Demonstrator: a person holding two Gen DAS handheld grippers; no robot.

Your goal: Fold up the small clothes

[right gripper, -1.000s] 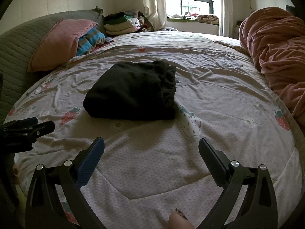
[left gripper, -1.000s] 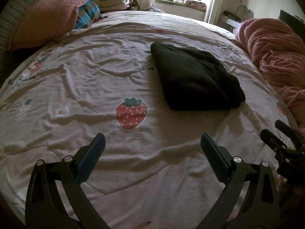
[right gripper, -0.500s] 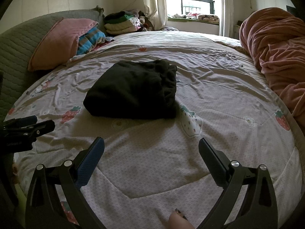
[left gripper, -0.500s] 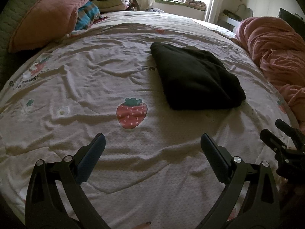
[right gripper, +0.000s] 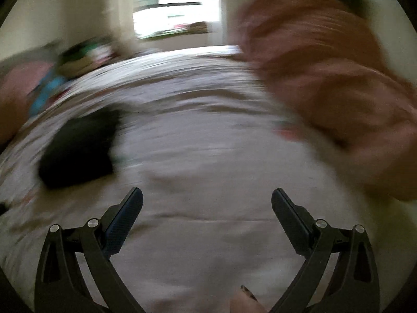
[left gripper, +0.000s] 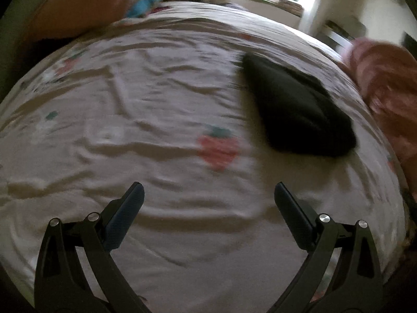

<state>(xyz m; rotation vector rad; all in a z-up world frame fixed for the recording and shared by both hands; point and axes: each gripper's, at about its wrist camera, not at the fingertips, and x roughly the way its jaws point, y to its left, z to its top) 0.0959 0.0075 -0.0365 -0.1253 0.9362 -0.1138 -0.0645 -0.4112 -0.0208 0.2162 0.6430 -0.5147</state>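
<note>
A folded black garment (left gripper: 299,109) lies on the strawberry-print bedspread (left gripper: 156,104), ahead and to the right in the left wrist view. My left gripper (left gripper: 208,195) is open above the bedspread, nothing between its fingers. In the blurred right wrist view the same black garment (right gripper: 78,146) sits at the left, well off from my right gripper (right gripper: 207,199), which is open and holds nothing. A fingertip (right gripper: 247,296) shows at the bottom edge.
A bunched pink duvet (right gripper: 338,91) fills the right side of the bed, also the duvet (left gripper: 385,83) at the right edge. A pink pillow (left gripper: 78,7) and stacked clothes lie at the head end. A window (right gripper: 177,13) is behind.
Both cameras have swung and blur now. The right gripper turned toward the pink duvet, so the black garment slid to its left. The left view shifted left a little. Both stay open.
</note>
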